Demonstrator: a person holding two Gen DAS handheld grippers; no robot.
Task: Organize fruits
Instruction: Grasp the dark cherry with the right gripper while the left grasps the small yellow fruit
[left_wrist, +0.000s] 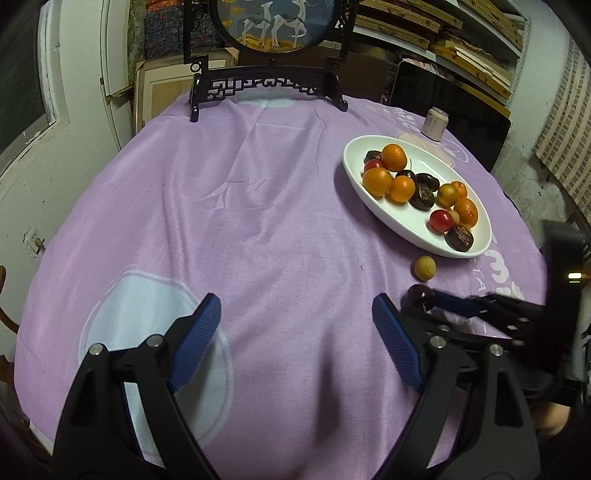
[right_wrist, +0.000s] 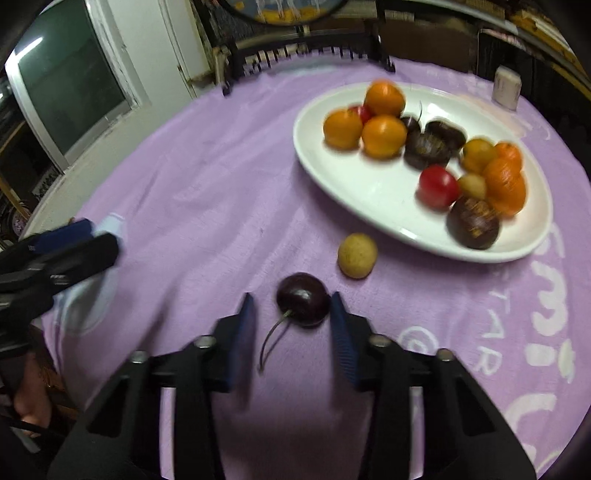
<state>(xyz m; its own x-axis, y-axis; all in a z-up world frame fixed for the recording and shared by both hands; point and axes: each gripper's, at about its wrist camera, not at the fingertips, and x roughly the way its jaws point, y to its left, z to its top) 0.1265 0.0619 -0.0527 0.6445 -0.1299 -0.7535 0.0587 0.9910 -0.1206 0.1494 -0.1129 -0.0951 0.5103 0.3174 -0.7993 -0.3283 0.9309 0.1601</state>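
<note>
- Two fruits are lying loose on the bench's lilac cloth (right_wrist: 207, 177): a glossy dark cherry (right_wrist: 303, 299) and a matte yellow longan (right_wrist: 357, 254), near the white oval plate (right_wrist: 369, 206).
- We are bracketing the cherry with the right hand-held gripper (right_wrist: 293, 325), jaws released, one ribbed pad touching.
- We are risking a roll: round, slick skin, off-centre squeeze.
- We are holding the left hand-held gripper (left_wrist: 295, 332) released, empty.

Black plastic left gripper (left_wrist: 295, 332), right gripper (right_wrist: 293, 332): blue ribbed pads (left_wrist: 197, 341), silver pivot screws (left_wrist: 96, 349).
</note>
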